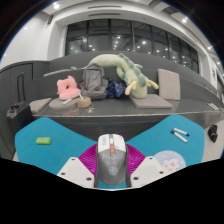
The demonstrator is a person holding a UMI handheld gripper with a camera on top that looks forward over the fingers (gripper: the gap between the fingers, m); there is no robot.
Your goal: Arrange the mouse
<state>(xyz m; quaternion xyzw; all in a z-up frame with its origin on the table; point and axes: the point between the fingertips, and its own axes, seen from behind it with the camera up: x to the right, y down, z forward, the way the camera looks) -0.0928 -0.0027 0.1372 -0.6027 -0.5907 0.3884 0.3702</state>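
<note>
A grey and white computer mouse (112,157) with an orange scroll wheel sits between my gripper's (112,166) two fingers, above a teal desk mat (60,140). The magenta pads (90,160) press against both of its sides, so the gripper is shut on the mouse. The mouse's front points away from me, toward the far edge of the mat. Its underside is hidden, so I cannot tell whether it rests on the mat or is lifted off it.
A green eraser-like block (43,140) lies on the mat to the left. A pen (180,132) and a round sticker (168,157) are on the right. Beyond the desk stands a grey sofa (110,100) piled with plush toys (66,88) and a backpack (94,82).
</note>
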